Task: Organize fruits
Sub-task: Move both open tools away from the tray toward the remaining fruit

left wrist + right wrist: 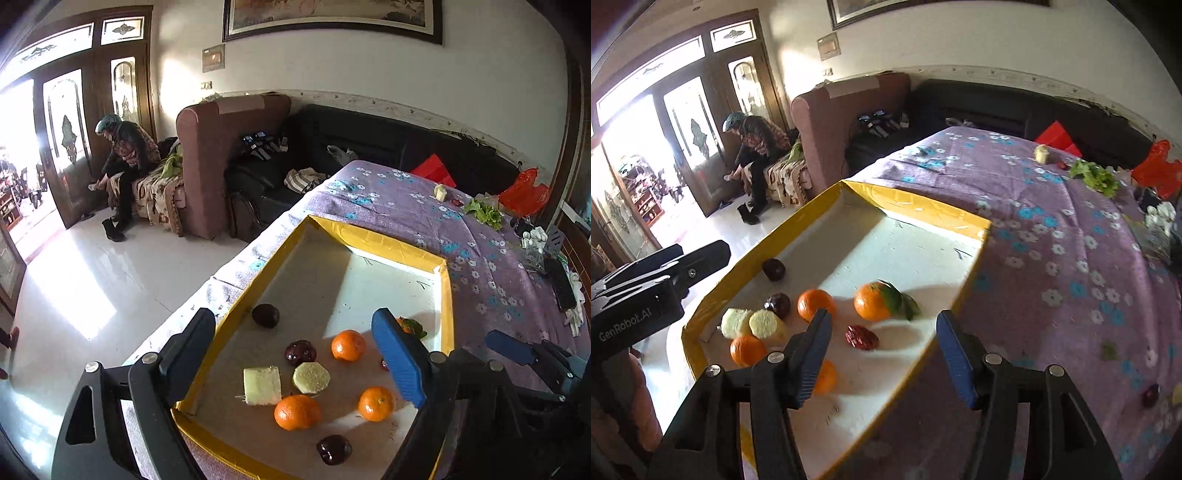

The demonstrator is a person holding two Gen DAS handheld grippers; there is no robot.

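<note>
Both grippers hang empty over the tray [916, 206]: left gripper [295, 354] wide open, right gripper [882, 354] half open (the date [861, 336] lies just ahead of it).

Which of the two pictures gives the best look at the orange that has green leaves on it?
The right wrist view: the leafy orange sits in full sight in the yellow-rimmed tray, leaves and all. In the left wrist view, the left tongs' blue finger covers most of it, leaving a sliver and leaves.
</note>
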